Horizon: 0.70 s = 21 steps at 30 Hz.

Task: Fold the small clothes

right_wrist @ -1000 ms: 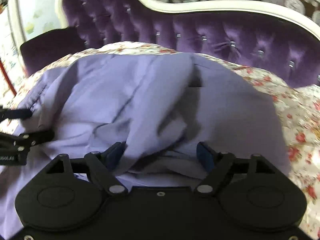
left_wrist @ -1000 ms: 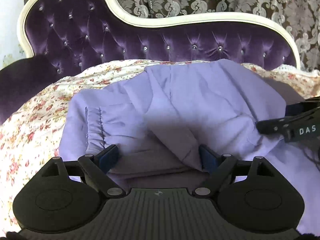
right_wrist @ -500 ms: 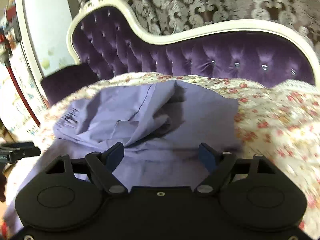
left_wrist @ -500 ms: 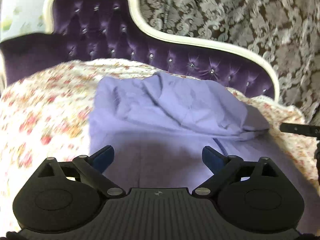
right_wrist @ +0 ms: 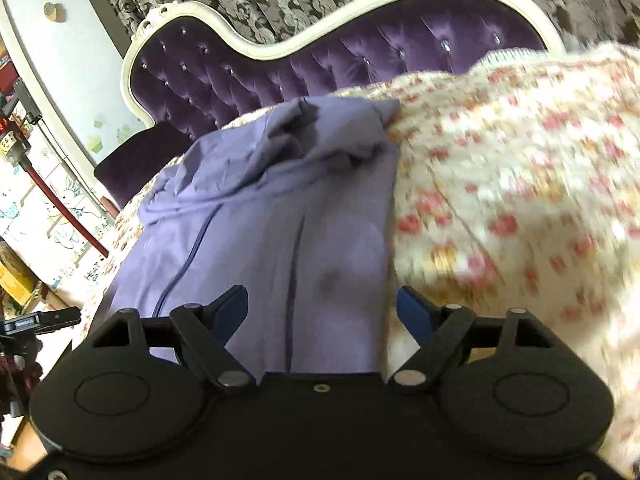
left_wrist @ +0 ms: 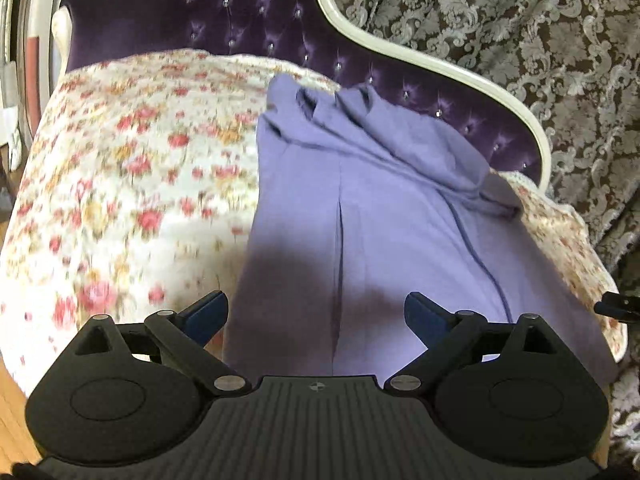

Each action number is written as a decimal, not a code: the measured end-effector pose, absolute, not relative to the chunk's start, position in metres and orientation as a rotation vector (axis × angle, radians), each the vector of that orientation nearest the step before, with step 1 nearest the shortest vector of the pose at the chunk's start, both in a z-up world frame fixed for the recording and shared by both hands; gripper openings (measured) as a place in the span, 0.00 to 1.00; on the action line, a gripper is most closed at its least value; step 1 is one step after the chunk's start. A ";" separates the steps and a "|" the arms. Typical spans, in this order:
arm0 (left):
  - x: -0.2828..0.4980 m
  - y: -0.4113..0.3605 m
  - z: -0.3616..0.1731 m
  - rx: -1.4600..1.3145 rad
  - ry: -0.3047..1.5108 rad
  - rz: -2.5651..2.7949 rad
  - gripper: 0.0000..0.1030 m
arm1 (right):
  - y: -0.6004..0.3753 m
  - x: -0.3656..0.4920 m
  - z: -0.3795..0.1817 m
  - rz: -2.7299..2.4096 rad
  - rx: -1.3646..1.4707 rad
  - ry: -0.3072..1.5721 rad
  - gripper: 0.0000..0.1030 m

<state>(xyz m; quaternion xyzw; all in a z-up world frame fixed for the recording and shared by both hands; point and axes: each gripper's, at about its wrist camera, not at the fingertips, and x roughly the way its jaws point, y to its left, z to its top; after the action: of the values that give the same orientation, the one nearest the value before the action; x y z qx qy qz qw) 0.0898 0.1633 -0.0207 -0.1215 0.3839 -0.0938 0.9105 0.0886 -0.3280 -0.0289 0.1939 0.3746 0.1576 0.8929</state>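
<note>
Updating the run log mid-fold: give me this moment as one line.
garment: lavender garment flat on floral bedspread, far end bunched | left gripper: open, empty | right gripper: open, empty | fold: unfinished

sofa [left_wrist: 256, 20]: purple tufted | curtain [left_wrist: 520, 32]: damask | cover [left_wrist: 132, 168]: floral

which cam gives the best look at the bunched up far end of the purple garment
The right wrist view: the bunched far end of the purple garment sits near centre, its folds sharp. The left wrist view shows the same bunch further off, trailing right toward the sofa back, while the floral cover beside it is blurred.
</note>
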 end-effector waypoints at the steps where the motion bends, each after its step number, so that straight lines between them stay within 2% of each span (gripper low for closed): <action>1: 0.086 0.163 -0.024 -0.248 0.802 -0.196 0.93 | -0.331 0.084 -0.031 0.325 0.407 0.787 0.81; 11: 0.066 0.161 -0.049 -0.252 0.876 -0.184 0.93 | -0.326 0.050 -0.040 0.364 0.464 0.826 0.82; 21: 0.068 0.163 -0.059 -0.293 0.902 -0.166 0.93 | -0.316 0.054 -0.045 0.428 0.492 0.815 0.82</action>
<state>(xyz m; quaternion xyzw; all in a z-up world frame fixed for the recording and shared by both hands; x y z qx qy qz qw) 0.0683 0.1629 -0.0590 -0.1411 0.4339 -0.0799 0.8863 0.0539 -0.3164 -0.0454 0.2350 0.3892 0.2044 0.8669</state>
